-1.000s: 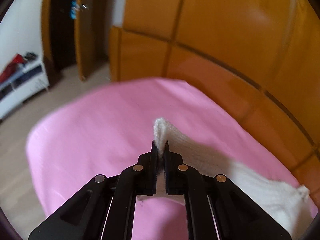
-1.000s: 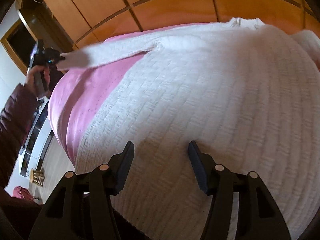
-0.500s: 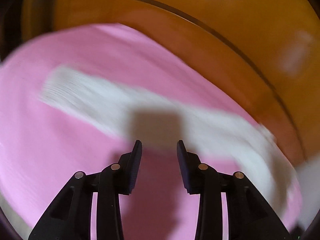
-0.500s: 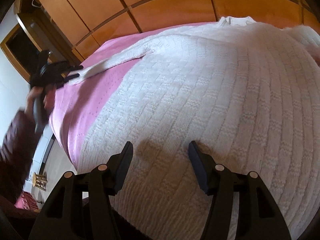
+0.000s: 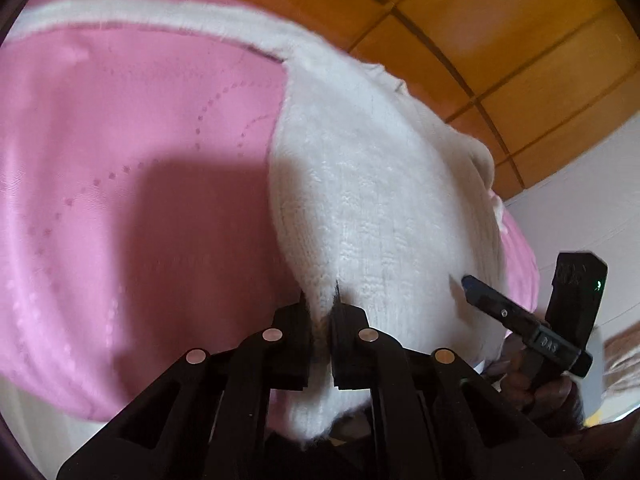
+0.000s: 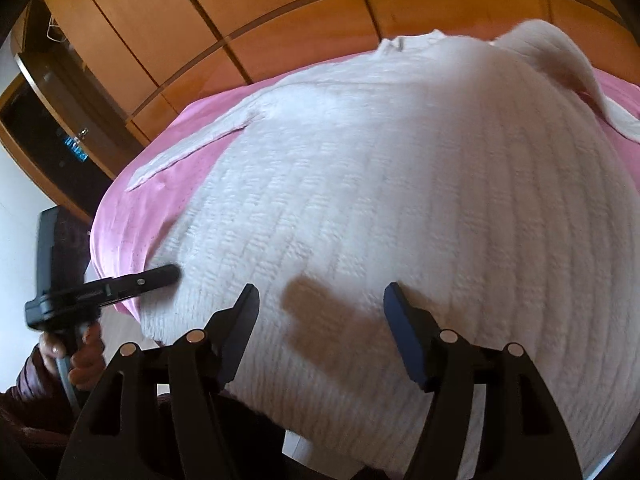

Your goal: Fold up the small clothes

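Observation:
A white knitted sweater (image 6: 400, 180) lies front up on a pink bedspread (image 5: 120, 160). Its left sleeve (image 5: 140, 12) stretches flat across the bed toward the far left. The right sleeve (image 6: 560, 60) is bunched up near the shoulder. My left gripper (image 5: 322, 304) is shut on the sweater (image 5: 360, 200) at the near left corner of its hem, with white knit pinched between the pads. My right gripper (image 6: 320, 300) hovers over the hem's middle, its jaws opening wide with nothing pinched between them. In the right wrist view the left gripper (image 6: 168, 272) reaches in from the left.
A wooden wardrobe (image 6: 280, 20) runs behind the bed. A hand (image 6: 84, 356) in a dark red sleeve holds the left gripper's handle beside the bed's near left edge. Pale floor and wall show at the left.
The left gripper let go of the sleeve cuff, which now lies flat on the bed. It swung down to the hem's corner and shut on it. The right jaws widened slightly.

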A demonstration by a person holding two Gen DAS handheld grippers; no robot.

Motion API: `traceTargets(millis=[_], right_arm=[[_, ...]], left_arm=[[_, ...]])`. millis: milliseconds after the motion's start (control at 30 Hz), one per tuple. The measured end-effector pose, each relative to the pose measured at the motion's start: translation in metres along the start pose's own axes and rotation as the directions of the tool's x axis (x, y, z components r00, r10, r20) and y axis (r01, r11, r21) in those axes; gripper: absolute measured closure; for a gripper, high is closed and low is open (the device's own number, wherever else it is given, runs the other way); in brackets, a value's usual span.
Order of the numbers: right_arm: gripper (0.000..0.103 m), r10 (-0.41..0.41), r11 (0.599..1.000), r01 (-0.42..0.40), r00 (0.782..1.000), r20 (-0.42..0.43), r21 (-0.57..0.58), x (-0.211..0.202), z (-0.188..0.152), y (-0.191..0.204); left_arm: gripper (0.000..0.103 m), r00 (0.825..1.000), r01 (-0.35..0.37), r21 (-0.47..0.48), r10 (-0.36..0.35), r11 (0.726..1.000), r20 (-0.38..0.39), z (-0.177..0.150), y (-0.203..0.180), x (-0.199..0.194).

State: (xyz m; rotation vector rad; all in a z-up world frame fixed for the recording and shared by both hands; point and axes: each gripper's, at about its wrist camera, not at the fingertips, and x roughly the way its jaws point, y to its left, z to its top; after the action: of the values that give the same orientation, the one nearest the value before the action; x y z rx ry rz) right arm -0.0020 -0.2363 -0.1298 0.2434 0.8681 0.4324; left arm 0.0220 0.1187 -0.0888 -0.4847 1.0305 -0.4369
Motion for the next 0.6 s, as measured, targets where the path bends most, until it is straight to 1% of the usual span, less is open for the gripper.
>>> traceTargets(millis=[33, 100, 167, 200, 267, 300, 367, 400, 433, 467, 500, 533, 567, 600], right_arm=[[0.038, -0.001, 1.0, 0.001, 1.0, 0.001, -0.004, -0.004, -0.003, -0.002], [0.036, -0.001, 1.0, 0.001, 1.0, 0.004, -0.011, -0.01, -0.006, -0.004], [0.035, 0.011, 1.0, -0.011, 1.0, -0.005, -0.009, -0.015, -0.013, -0.009], [0.035, 0.013, 1.0, -0.013, 1.0, -0.015, -0.001, -0.015, -0.017, -0.012], [0.035, 0.018, 1.0, -0.018, 1.0, -0.023, 0.008, -0.013, -0.021, -0.018], [0.035, 0.019, 1.0, -0.019, 1.0, -0.023, 0.003, -0.015, -0.022, -0.02], [0.035, 0.021, 1.0, -0.022, 0.999, -0.029, -0.023, -0.022, -0.02, -0.021], [0.035, 0.023, 0.999, -0.023, 0.999, -0.023, -0.022, -0.026, -0.02, -0.022], [0.035, 0.02, 1.0, -0.02, 1.0, -0.001, -0.006, -0.036, -0.017, -0.029], [0.035, 0.011, 1.0, -0.011, 1.0, 0.022, 0.017, -0.045, -0.015, -0.035], [0.035, -0.009, 0.998, 0.006, 0.998, 0.058, 0.056, -0.059, -0.011, -0.049], [0.035, -0.027, 0.996, 0.02, 0.996, 0.084, 0.088, -0.068, -0.009, -0.059], [0.035, -0.05, 0.99, 0.034, 0.992, 0.116, 0.135, -0.081, -0.006, -0.074], [0.035, -0.077, 0.978, 0.044, 0.985, 0.156, 0.203, -0.097, -0.004, -0.096]], left_arm=[[0.098, 1.0, 0.002, -0.004, -0.002, 1.0, 0.011, 0.004, -0.001, -0.005], [0.098, 1.0, -0.023, 0.016, 0.022, 1.0, 0.019, -0.006, -0.008, -0.015], [0.098, 0.999, -0.05, 0.001, 0.05, 0.999, 0.008, -0.013, -0.009, -0.014], [0.098, 0.997, -0.077, -0.003, 0.077, 0.997, -0.009, -0.017, -0.006, -0.011], [0.098, 0.988, -0.154, -0.01, 0.154, 0.988, -0.023, -0.011, 0.0, 0.01], [0.098, 0.986, -0.165, -0.007, 0.165, 0.986, -0.04, -0.007, -0.004, 0.022], [0.088, 0.982, -0.189, -0.016, 0.189, 0.982, -0.015, 0.001, -0.006, 0.02], [0.077, 0.98, -0.2, -0.011, 0.2, 0.98, 0.017, 0.01, -0.011, 0.017], [0.062, 0.978, -0.205, -0.008, 0.206, 0.979, 0.046, 0.015, -0.014, 0.013], [0.056, 0.973, -0.216, -0.006, 0.215, 0.976, 0.085, 0.022, -0.017, 0.01], [0.051, 0.967, -0.226, 0.001, 0.224, 0.974, 0.124, 0.031, -0.024, 0.009], [0.051, 0.963, -0.226, 0.017, 0.221, 0.974, 0.151, 0.041, -0.031, 0.009], [0.051, 0.963, -0.222, 0.031, 0.214, 0.975, 0.162, 0.048, -0.036, 0.012], [0.051, 0.963, -0.218, 0.045, 0.207, 0.975, 0.172, 0.053, -0.044, 0.014]])
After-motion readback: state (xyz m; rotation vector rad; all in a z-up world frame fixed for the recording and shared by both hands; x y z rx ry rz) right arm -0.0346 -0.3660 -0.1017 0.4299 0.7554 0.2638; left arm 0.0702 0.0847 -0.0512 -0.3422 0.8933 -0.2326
